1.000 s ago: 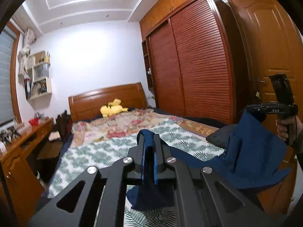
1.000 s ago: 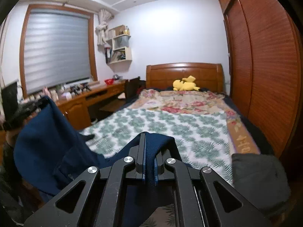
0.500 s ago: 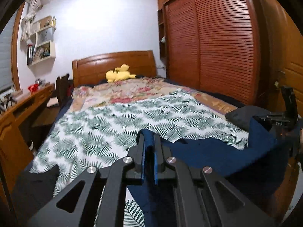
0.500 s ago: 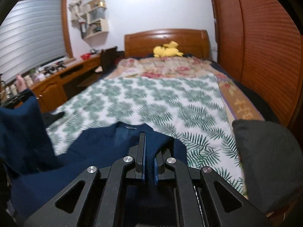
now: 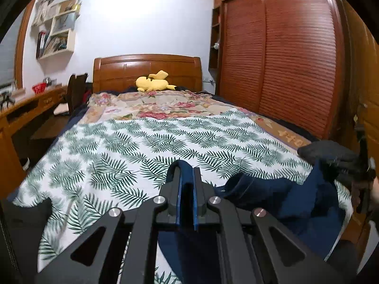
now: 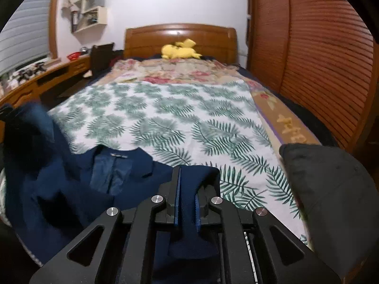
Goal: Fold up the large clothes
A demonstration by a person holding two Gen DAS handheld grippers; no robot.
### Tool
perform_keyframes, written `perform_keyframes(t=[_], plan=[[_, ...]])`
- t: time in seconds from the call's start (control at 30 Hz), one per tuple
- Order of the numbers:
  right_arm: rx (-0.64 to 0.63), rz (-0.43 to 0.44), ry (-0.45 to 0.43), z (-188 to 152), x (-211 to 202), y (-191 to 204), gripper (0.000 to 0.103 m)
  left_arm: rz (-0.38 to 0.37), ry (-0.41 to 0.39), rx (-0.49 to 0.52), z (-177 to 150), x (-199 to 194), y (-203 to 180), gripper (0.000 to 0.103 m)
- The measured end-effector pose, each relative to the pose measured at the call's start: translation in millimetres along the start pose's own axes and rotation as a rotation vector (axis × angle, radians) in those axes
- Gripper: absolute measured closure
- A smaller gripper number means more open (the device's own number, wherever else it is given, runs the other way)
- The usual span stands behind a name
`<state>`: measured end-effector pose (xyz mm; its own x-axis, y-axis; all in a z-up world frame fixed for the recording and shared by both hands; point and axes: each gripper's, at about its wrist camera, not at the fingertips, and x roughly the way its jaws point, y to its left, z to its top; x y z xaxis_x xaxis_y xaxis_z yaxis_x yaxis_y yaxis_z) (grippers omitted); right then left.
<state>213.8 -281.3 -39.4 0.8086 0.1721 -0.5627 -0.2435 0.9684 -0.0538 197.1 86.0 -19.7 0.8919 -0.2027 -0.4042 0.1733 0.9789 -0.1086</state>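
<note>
Where the bed (image 5: 118,146) fills both views under its white cover printed with green fern leaves, a floral quilt (image 5: 156,104) lies further up toward the wooden headboard (image 5: 146,68), and a louvred wooden wardrobe (image 5: 296,54) stands along one side. The navy blue jacket (image 6: 78,184) lies rumpled across the near end of the bed, collar and lining showing, with one part raised at the left edge of the right wrist view. A dark grey folded garment (image 6: 331,184) sits on the bed's near corner beside the wardrobe. A yellow plush toy (image 5: 154,84) rests against the headboard. The left tongs (image 5: 187,177) are clamped on a fold of the jacket, blue cloth bulging over their tips. The right tongs (image 6: 189,182) have jacket cloth between them and their jaws are opening, a narrow gap showing on each side of the fabric. In the left wrist view, the right tongs appear at the far right edge, blurred.
</note>
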Motion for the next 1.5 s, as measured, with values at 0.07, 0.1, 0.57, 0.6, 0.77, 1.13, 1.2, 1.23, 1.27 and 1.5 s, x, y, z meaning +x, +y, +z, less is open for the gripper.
perform_keyframes(t=[0.07,0.1,0.57,0.6,0.77,1.13,1.2,1.23,1.27,1.5], plan=[[0.016,-0.002,0.037,-0.9,16.3,-0.6,0.093,-0.001,0.008,-0.013,-4.5,5.3,3.8,0.099],[0.018,-0.005,0.045,-1.4,21.4,0.8,0.091,0.003,0.011,-0.016,-8.6,7.4,5.2,0.097],[-0.075,-0.012,0.095,-16.4,41.0,39.5,0.041,-0.033,0.116,0.024,-56.6,10.5,19.2,0.078],[-0.082,-0.004,0.102,-16.6,42.0,42.3,0.041,-0.039,0.124,0.021,-59.4,11.4,20.8,0.077],[-0.109,-0.003,0.149,-15.5,55.3,55.0,0.041,-0.059,0.134,-0.008,-66.7,11.8,26.5,0.075],[-0.001,0.156,0.307,-15.0,91.7,52.2,0.048,-0.048,0.154,-0.032,-77.8,16.3,31.1,0.075],[-0.026,0.253,0.359,-17.1,96.0,61.6,0.102,-0.052,0.153,-0.032,-77.8,16.2,30.1,0.075],[-0.04,0.269,0.37,-17.8,96.0,64.5,0.103,-0.052,0.153,-0.031,-77.8,16.0,29.9,0.075],[-0.072,0.266,0.363,-16.3,94.5,70.4,0.103,-0.054,0.151,-0.029,-77.7,15.6,29.0,0.075],[-0.151,0.221,0.194,28.3,75.6,98.6,0.103,-0.055,0.151,-0.028,-78.0,15.6,27.3,0.075]])
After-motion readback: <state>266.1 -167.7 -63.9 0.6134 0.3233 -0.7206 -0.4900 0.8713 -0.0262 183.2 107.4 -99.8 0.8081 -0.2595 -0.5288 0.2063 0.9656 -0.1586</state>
